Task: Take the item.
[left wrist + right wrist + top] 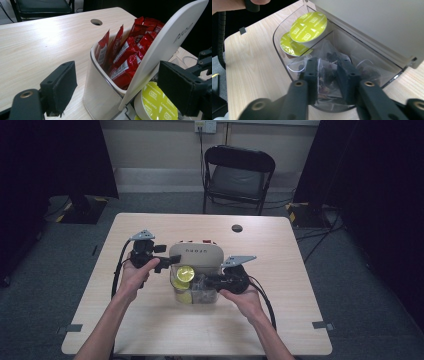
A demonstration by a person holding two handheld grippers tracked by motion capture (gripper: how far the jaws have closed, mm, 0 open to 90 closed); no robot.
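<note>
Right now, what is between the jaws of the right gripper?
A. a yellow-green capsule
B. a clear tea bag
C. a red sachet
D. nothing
B: in the right gripper view the right gripper has its black jaws on either side of a clear tea bag in the transparent drawer.

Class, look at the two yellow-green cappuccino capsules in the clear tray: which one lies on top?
The upper capsule, closer to the white box: its lid shows whole and overlaps the lower capsule, which is partly covered.

Clear tea bag with dark contents, pinched upright, inside transparent tray.
</note>
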